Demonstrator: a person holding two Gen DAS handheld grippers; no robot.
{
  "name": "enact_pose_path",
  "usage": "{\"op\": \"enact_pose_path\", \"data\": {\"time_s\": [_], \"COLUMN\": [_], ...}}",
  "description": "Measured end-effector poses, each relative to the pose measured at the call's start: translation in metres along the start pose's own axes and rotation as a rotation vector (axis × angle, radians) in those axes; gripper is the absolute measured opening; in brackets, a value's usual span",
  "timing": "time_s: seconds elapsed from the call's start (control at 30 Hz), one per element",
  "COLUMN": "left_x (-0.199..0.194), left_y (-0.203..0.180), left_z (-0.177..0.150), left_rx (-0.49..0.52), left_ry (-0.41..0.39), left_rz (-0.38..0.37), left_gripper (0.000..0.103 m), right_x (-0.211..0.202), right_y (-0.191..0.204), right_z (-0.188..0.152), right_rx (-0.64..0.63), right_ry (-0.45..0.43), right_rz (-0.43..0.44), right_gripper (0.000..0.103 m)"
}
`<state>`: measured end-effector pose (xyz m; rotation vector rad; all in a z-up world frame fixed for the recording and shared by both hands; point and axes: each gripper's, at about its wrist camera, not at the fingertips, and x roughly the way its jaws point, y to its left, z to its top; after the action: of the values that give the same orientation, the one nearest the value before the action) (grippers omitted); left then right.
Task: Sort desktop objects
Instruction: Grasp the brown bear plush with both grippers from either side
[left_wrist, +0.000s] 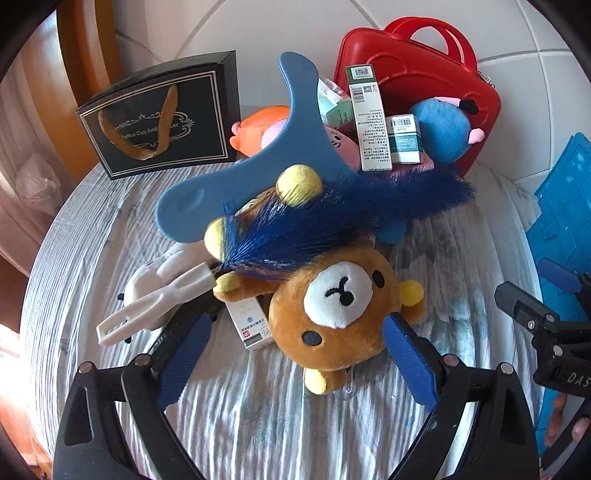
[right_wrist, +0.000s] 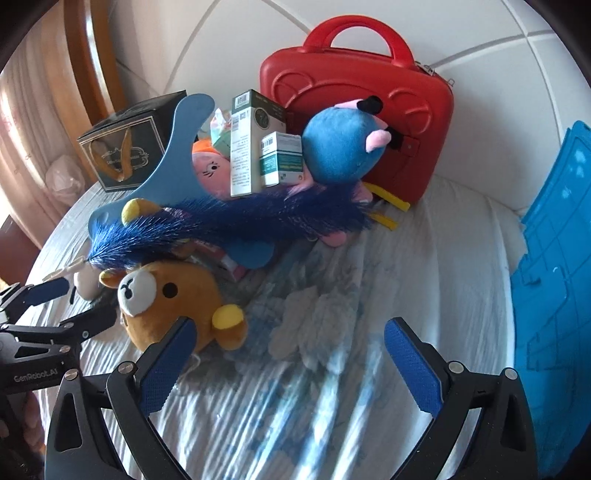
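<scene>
A brown bear plush (left_wrist: 332, 306) lies on its back on the white striped cloth (left_wrist: 258, 413), its head between the wide-apart fingers of my left gripper (left_wrist: 295, 325), which is open and does not squeeze it. A fluffy blue duster (left_wrist: 332, 214) with a white handle (left_wrist: 155, 310) lies across the bear. My right gripper (right_wrist: 290, 328) is open over bare cloth, just right of the bear (right_wrist: 166, 299). Behind are a blue plastic hanger (left_wrist: 258, 162), a blue plush (right_wrist: 343, 144), a pink plush (right_wrist: 210, 173) and tall white-green boxes (right_wrist: 243, 147).
A red hard case (right_wrist: 354, 122) stands at the back against the white padded wall. A black gift box (left_wrist: 159, 118) stands at the back left. A blue mat (right_wrist: 554, 277) lies at the right edge. A small carton (left_wrist: 251, 325) lies beside the bear.
</scene>
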<state>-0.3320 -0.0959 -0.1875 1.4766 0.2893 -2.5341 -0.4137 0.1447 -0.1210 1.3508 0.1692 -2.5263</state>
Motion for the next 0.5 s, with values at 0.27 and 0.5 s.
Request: {"op": "enact_pose_path", "data": {"time_s": [0.27,0.5], "left_x": [0.048,0.075], "left_y": [0.009,-0.009], "left_z": [0.000,-0.020], "left_rx": [-0.032,0.001], "left_ry": [0.077,0.166], "left_rz": [-0.095,-0.202], "left_gripper": [0.100,0.101], "right_x": [0.035,0.041], "right_y": [-0.002,-0.028], "right_z": [0.001,-0.016], "right_rx": [0.012,0.065], "right_ry": [0.048,0.081], "right_rz": [-0.010,-0.027], "right_gripper": [0.103,0.103]}}
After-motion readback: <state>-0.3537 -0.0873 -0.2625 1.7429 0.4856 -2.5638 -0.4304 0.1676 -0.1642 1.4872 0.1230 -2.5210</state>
